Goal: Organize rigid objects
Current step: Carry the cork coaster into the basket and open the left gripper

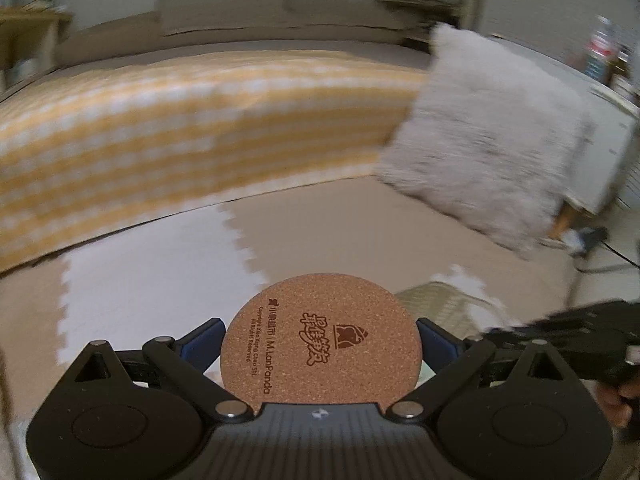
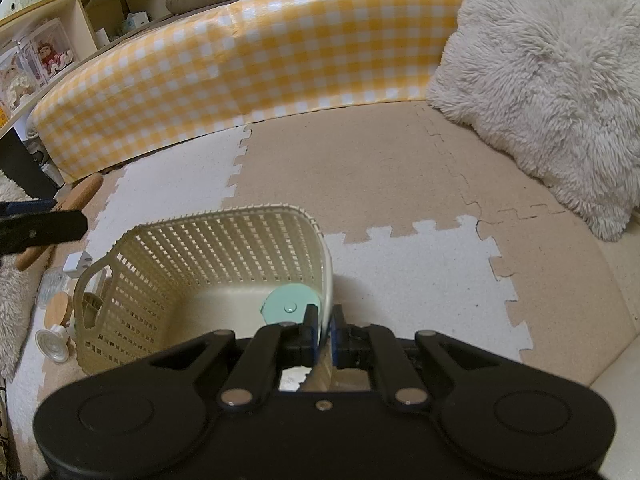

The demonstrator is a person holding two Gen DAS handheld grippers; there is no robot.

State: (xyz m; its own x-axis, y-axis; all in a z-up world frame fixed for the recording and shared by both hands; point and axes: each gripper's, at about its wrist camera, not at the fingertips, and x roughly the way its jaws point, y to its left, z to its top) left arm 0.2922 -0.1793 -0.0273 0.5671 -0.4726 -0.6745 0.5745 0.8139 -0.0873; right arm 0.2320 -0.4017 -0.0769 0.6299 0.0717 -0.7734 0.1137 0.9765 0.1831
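My left gripper is shut on a round cork coaster with printed lettering, held flat above the foam floor mat. The view is motion-blurred. My right gripper is shut on the near right rim of a cream lattice basket. A mint green round lid lies on the basket's floor just beyond the fingers. The left gripper's finger shows at the left edge of the right wrist view. Part of the basket shows blurred to the right of the coaster.
A yellow checked cushion runs along the back. A fluffy white pillow leans at the right. Left of the basket lie a wooden roller, a white plug, a wooden lid and a clear round piece. Shelves stand far left.
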